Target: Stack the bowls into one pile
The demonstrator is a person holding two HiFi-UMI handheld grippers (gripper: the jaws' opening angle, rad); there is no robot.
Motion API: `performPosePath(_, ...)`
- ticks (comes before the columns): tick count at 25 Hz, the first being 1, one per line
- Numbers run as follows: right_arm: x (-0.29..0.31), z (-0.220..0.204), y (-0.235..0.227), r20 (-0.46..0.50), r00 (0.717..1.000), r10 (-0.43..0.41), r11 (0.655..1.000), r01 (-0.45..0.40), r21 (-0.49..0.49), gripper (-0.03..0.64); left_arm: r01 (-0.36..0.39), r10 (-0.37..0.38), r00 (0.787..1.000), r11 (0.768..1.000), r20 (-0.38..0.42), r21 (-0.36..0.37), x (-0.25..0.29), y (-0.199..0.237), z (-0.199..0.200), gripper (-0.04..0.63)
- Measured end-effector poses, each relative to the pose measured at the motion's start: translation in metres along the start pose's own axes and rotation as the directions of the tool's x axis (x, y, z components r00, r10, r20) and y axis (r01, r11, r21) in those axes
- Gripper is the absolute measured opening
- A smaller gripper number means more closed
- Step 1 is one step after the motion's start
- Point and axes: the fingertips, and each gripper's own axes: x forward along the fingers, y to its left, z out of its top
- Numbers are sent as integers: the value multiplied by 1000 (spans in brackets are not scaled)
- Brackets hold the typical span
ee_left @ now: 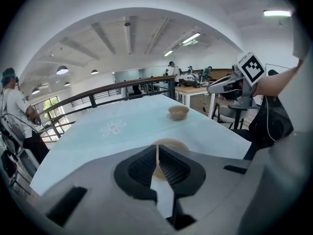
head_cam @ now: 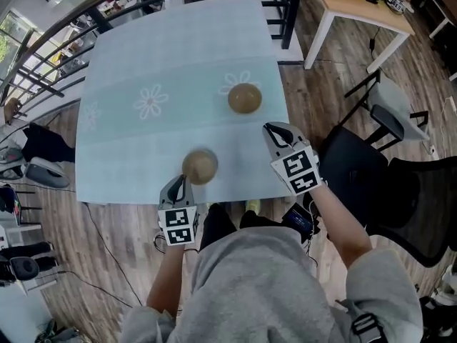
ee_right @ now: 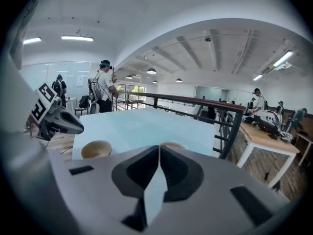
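My left gripper (ee_left: 157, 153) has its jaws pinched on the thin rim of the near bowl (head_cam: 199, 166). In the left gripper view the bowl's wall shows as a pale, edge-on sliver between the ribbed pads, and the rest of the brown bowl bulges out beyond the tips. The rim seems the sensible hold: these narrow jaws can close on something that thin, and it leaves the underside free to settle into another bowl. In the head view the bowl lies just ahead of the gripper, close to the near edge of the table (head_cam: 178, 56). It looks soft with blur, so I cannot tell whether it is clear of the surface.

My right gripper (head_cam: 273, 131) has its jaws pressed together with nothing in them; in its own view only the table's pale blue shows below the pads. It hangs over the table's right edge, near the far bowl (head_cam: 245, 98) but apart from it. I judge it is waiting there, either to steady that bowl or simply to leave the path open.

The far bowl stands upright, mouth up, on a flower print at the right of the table, well apart from the near one. Standing free and open, it looks like the natural base for the pile. A one-sided rim grip could let the held bowl tip, so I would keep it level over the far bowl before letting go.

Beyond the table run a black railing (head_cam: 43, 48) and wooden floor.
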Motion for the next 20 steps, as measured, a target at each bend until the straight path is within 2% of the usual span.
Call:
performPosePath(6,33,-9,-3,-61,997,52,994,-58,-92,29,-69,67,998,994,-18,-80,-9,18,-15,20)
performPosePath(12,61,-24,-5,-137,988,66,976,-93,-196,29,-105,99,994,974,-37,-199,-25,34,-27,20)
performPosePath(20,99,-46,-1,-229,971,71,933,-146,-330,29,-155,140,987,959,-80,-237,-40,49,-47,20)
